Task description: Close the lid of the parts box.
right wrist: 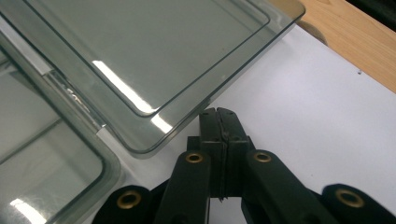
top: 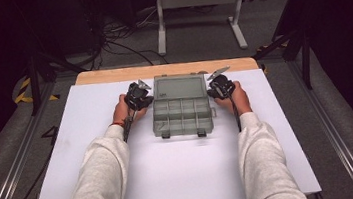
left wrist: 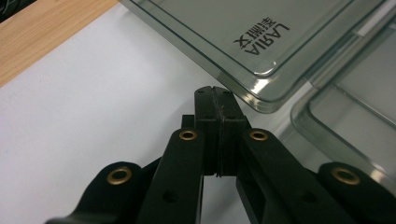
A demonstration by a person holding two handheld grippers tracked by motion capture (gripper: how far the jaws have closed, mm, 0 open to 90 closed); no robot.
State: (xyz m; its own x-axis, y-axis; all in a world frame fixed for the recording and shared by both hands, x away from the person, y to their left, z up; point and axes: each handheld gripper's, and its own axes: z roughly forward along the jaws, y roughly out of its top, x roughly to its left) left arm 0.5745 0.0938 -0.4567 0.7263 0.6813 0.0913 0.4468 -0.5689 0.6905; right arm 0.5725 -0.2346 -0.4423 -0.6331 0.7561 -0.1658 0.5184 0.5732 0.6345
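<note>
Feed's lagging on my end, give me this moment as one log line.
box: open, lid flat | left gripper: shut, empty, beside lid corner | right gripper: shut, empty, beside opposite corner

One high camera, two riding close on the tongs.
High view looks forward and down on the bench [top: 124, 186]; both close views share the clear organizer box's [top: 181, 105] open lid [left wrist: 261, 32].

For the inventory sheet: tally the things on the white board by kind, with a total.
Clear plastic organiser box, lid open: 1
Hand-held grippers, fingers shut, one at each side of the lid (left gripper, right gripper): 2
Total: 3
</note>
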